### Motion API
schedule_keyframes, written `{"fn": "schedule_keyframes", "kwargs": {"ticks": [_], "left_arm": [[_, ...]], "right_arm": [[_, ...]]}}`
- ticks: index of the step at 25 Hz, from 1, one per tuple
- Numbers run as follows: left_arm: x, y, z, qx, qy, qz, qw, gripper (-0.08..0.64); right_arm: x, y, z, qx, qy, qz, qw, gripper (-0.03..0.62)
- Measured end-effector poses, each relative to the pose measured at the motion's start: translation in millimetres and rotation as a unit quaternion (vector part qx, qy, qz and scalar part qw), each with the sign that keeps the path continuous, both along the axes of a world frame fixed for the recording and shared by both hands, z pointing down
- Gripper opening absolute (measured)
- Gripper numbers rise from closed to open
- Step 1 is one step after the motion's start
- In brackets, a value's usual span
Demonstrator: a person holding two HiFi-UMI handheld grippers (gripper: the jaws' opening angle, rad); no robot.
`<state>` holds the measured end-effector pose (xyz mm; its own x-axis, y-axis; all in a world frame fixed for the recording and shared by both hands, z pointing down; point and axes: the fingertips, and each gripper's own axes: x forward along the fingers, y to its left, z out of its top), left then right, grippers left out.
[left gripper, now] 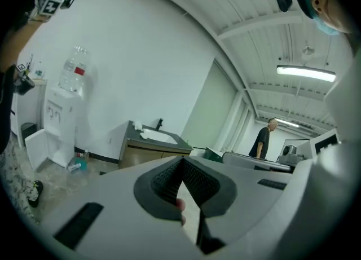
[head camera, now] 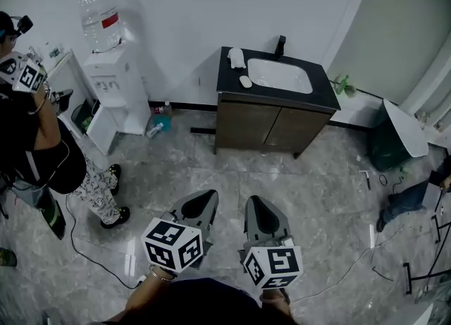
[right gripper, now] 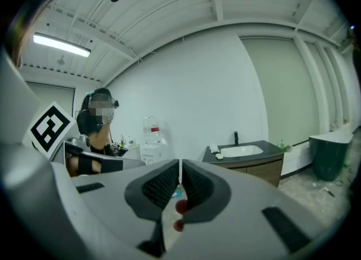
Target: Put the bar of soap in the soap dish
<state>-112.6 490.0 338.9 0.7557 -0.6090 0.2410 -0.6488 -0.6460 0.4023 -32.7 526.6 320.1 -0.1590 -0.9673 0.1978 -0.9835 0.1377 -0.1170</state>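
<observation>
A dark vanity (head camera: 275, 123) with a white basin (head camera: 280, 75) stands against the far wall. On its black counter, left of the basin, lies a small pale oval piece (head camera: 245, 81) that looks like the bar of soap. Behind it sits a taller white object (head camera: 236, 56); I cannot tell whether this is the soap dish. Both also show far off in the right gripper view, the oval piece (right gripper: 219, 155) and the white object (right gripper: 214, 149). My left gripper (head camera: 204, 197) and right gripper (head camera: 255, 201) are low over the floor, well short of the vanity, both shut and empty.
A water dispenser (head camera: 113, 80) stands at the left wall, with a person (head camera: 42, 147) holding grippers beside it. A green bin (head camera: 391, 140) and loose cables (head camera: 394, 246) lie on the right. Another person (left gripper: 262, 140) stands far off. Marble floor lies between me and the vanity.
</observation>
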Motion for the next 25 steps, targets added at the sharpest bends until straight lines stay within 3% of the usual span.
{"fn": "schedule_keyframes", "kwargs": {"ticks": [12, 25], "left_arm": [[23.1, -182.7, -24.4, 0.015, 0.023, 0.038, 0.9989, -0.002], [69.6, -335.5, 4.6, -0.007, 0.014, 0.032, 0.9994, -0.002]], "right_arm": [[18.9, -181.6, -25.0, 0.020, 0.016, 0.027, 0.999, 0.020], [72.6, -338.8, 3.1, -0.001, 0.012, 0.022, 1.000, 0.021]]}}
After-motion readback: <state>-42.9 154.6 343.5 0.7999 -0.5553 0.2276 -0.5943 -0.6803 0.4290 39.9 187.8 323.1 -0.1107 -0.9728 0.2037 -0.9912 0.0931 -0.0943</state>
